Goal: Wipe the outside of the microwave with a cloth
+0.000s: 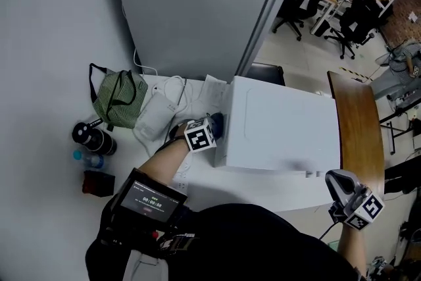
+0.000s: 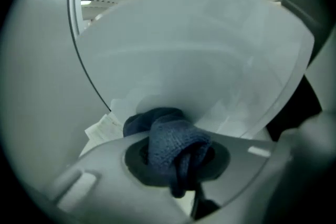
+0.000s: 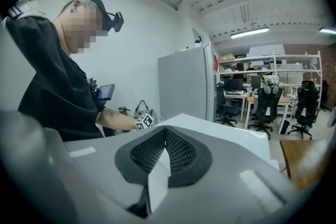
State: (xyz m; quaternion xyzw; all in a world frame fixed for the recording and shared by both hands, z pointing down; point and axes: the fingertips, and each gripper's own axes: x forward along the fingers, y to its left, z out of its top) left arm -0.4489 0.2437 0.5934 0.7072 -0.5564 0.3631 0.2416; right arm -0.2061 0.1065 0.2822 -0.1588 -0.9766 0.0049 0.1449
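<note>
Left tongs [image 2: 176, 159] around blue cloth [image 2: 167, 136]

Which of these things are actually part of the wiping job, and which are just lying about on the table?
In the job: microwave, blue cloth, left gripper clamped on it.

Just lying about: green striped bag, black flask, small bottle, papers.
</note>
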